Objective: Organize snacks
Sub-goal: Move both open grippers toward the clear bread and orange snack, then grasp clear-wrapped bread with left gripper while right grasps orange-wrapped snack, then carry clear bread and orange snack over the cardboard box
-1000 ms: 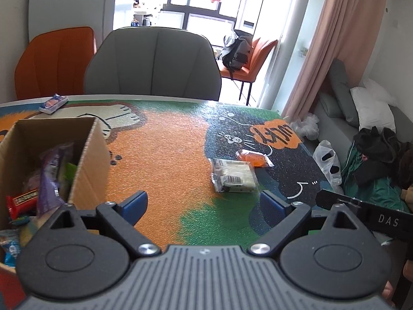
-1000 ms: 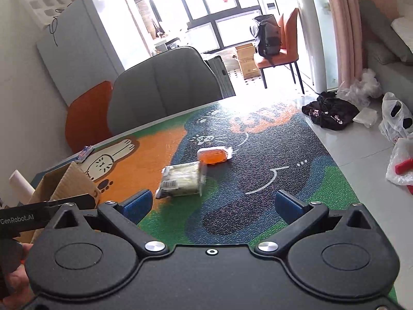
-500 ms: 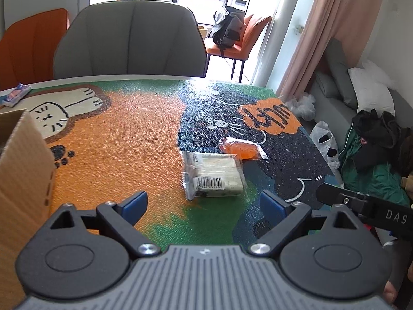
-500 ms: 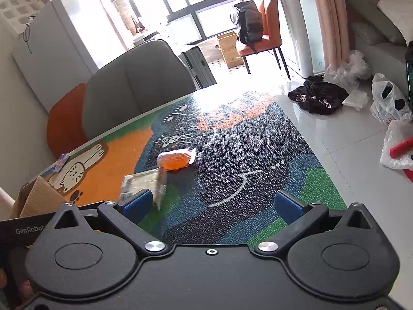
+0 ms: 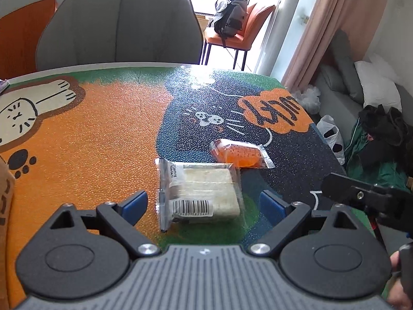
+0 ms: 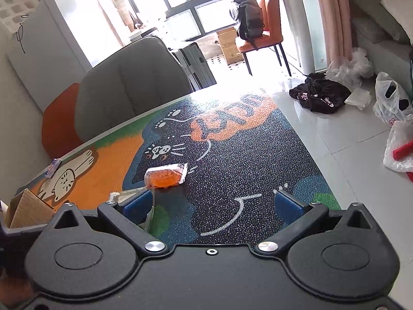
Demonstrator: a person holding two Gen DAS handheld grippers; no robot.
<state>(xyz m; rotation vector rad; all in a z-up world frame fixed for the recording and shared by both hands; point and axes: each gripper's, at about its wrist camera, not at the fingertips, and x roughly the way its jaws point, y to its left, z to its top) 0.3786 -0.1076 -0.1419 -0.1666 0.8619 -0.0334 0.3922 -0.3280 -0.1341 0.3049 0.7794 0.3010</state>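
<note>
Snacks left on the table (image 5: 90, 129) number at least two: a flat, rectangular pale cake sealed in clear crinkly plastic with a barcode label (image 5: 200, 192), and a smaller orange block in a clear pillow wrapper (image 5: 240, 153). Your left claw (image 5: 204, 204) has its blue pads spread wide with nothing pinched; the pale cake lies between them and just ahead, not touched on either side, and the orange packet sits beyond it, off toward your right pad. Your right claw (image 6: 211, 202) is also spread and empty; from it, the orange packet (image 6: 165, 174) lies ahead near the left pad. A brown corrugated cardboard box (image 6: 25, 209) stands off to that claw's left, its contents hidden here. A small blue-wrapped item (image 6: 53, 168) lies far ahead-left by the table edge. I judge the sorting unfinished: these pieces are not yet boxed. The mat's pebbled surface looks grippy; the glossy wrappers look slippery and yielding.
</note>
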